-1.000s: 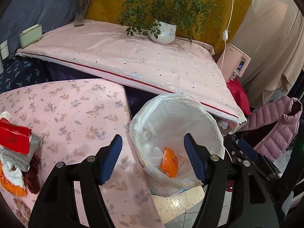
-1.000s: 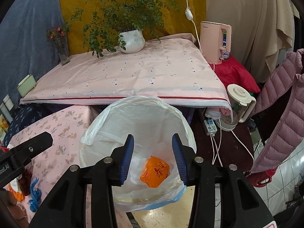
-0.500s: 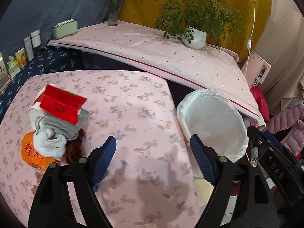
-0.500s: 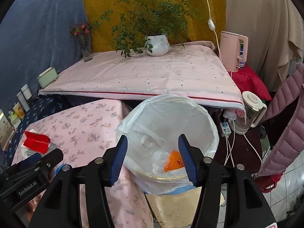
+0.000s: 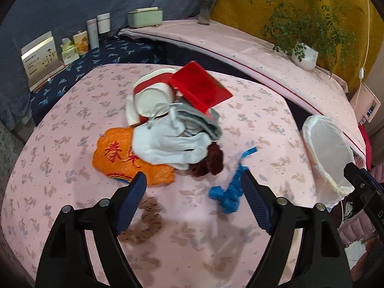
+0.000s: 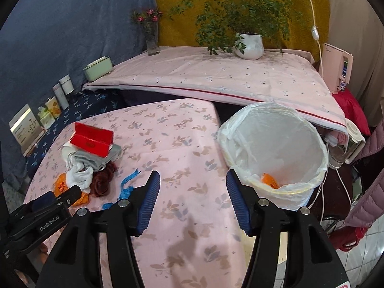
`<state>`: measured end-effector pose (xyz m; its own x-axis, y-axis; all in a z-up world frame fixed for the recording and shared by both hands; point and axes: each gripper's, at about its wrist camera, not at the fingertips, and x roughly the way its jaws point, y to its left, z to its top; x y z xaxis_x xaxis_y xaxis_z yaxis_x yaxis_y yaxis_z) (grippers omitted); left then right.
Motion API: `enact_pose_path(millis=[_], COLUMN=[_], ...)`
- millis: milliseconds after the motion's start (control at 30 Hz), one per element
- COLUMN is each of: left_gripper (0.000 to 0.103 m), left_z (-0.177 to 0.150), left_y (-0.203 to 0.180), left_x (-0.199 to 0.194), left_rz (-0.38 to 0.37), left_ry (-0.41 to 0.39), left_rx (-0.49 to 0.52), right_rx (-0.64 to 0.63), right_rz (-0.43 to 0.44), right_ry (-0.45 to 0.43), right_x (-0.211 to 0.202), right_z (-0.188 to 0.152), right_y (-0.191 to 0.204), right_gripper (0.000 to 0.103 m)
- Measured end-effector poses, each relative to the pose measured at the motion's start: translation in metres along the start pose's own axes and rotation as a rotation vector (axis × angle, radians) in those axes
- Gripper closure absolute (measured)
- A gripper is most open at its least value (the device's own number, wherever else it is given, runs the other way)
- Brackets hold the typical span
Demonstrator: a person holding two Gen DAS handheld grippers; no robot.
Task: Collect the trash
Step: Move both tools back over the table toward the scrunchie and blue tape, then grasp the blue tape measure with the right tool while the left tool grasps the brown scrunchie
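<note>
Left wrist view: my left gripper (image 5: 193, 200) hangs spread and empty over the blue wrapper (image 5: 228, 192) at lower centre, light, crinkly, best pinched at its bunched end. Right wrist view: my right gripper (image 6: 193, 198) gapes empty; lined bin (image 6: 273, 148) sits right, beside the floral tablecloth (image 6: 172, 129)

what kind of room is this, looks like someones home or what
Probably a lived-in home room, not a lab: a floral-clothed table beside a lined trash bin, a potted plant on a cloth-covered ledge, and a blender near a power strip on the floor.
</note>
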<state>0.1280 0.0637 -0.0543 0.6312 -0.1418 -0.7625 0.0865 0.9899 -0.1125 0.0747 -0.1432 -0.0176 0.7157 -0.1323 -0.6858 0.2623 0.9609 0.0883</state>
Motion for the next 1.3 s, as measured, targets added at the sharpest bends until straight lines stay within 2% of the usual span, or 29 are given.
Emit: enact_pose_path(millis=[200,433,733,1033,1267,1300], left_gripper=[0.027,0.027,0.027,0.030,0.044,0.050], left_z=[-0.014,-0.030,-0.042,-0.047,-0.047,-0.047], left_y=[0.049,0.082,0.097,0.097,0.092,0.091], left_x=[0.010,0.024,0.037,0.046,0.046,0.046], left_rz=[0.064,0.097,0.087,0.073,0.076,0.076], left_ry=[0.039,0.089,0.128,0.144,0.135,0.133], left_rx=[-0.060,-0.096,-0.118,-0.104,-0.078,-0.076], right_rx=[-0.023,-0.032,-0.059,-0.070,-0.073,-0.073], right_rz=[0.036,0.069,0.078,0.065,0.066,0.069], right_ry=[0.056,0.122,0.174,0.204,0.226,0.227], right_x=[0.019,0.044,0.074,0.096,0.105,0.106], right_z=[-0.016,-0.032,-0.042,-0.046,-0.051,-0.051], right_y=[0.031,0.058,0.088,0.100,0.102,0.103], right_gripper=[0.047,0.047,0.047,0.047,0.049,0.050])
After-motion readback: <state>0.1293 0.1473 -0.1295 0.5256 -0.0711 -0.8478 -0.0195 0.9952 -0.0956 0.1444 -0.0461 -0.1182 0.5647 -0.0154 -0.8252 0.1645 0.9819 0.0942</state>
